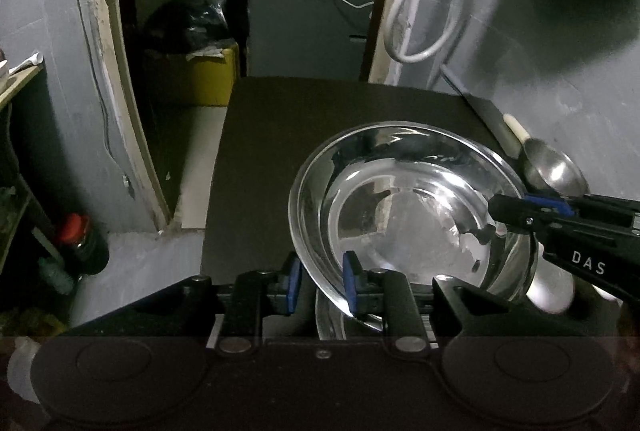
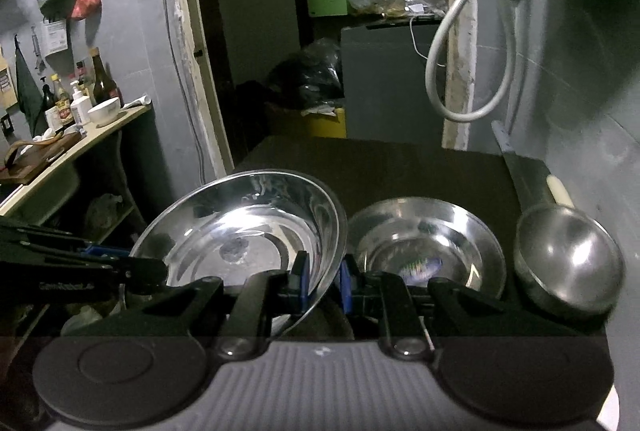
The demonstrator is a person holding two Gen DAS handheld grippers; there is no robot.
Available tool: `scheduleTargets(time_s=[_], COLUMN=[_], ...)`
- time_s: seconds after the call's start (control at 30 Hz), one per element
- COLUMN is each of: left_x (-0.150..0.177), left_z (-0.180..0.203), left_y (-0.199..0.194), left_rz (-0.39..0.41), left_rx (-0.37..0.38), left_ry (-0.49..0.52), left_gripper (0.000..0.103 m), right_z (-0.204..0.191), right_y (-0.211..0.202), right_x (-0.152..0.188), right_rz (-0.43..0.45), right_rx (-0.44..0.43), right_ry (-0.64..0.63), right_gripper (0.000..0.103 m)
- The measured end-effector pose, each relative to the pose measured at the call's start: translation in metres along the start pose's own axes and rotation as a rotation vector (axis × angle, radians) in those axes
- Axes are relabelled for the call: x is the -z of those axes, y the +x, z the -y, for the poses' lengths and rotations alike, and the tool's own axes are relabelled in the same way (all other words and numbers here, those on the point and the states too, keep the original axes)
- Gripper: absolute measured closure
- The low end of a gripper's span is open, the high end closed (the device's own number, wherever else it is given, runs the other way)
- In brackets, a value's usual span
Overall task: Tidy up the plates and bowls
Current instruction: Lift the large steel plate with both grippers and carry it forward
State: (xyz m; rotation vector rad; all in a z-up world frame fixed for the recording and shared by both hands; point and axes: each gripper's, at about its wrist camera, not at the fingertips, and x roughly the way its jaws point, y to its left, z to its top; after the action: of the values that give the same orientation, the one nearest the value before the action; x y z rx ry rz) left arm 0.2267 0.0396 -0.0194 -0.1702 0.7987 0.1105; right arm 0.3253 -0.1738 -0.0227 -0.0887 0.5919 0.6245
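Note:
A wide, shiny steel plate [image 1: 400,207] hangs tilted over the dark table [image 1: 320,127], carried by both grippers. My left gripper [image 1: 323,285] is shut on its near rim, which runs between the blue pads. My right gripper [image 1: 505,215] clamps the opposite rim. In the right wrist view the same plate [image 2: 244,231] leans left, with my right gripper [image 2: 324,283] shut on its edge and my left gripper [image 2: 158,271] reaching in from the left. A second steel bowl [image 2: 428,247] rests on the table [image 2: 400,167] just right of the plate.
A steel ladle [image 2: 568,259] with a cream handle lies at the table's right edge by the grey wall. A white hose [image 2: 460,71] loops down the wall. A side counter [image 2: 80,147] with bottles and a white bowl stands left. A doorway with a yellow bin [image 1: 200,79] lies behind.

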Motion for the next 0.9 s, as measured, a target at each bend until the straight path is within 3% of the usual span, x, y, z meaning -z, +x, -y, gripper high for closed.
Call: scheduleTargets(time_s=[0.13, 0.5, 0.9], left_x=[0.01, 0.029, 0.027], left_z=[0.006, 0.017, 0.025], left_y=[-0.006, -0.004, 0.006], left_rz=[-0.025, -0.11, -0.113], left_rx=[-0.015, -0.047, -0.09], left_ry=[0.026, 0.108, 0.114], left_gripper=[0.074, 0.073, 0.07], right_z=[-0.005, -0.006, -0.018], right_y=[-0.012, -0.023, -0.021], right_x=[0.013, 0.049, 0.06], right_rz=[-0.009, -0.065, -0.095], right_rx=[-0.001, 0.007, 0.036], right_ry=[0.02, 0.1, 0.089], right_gripper=[0.084, 0.083, 0.077])
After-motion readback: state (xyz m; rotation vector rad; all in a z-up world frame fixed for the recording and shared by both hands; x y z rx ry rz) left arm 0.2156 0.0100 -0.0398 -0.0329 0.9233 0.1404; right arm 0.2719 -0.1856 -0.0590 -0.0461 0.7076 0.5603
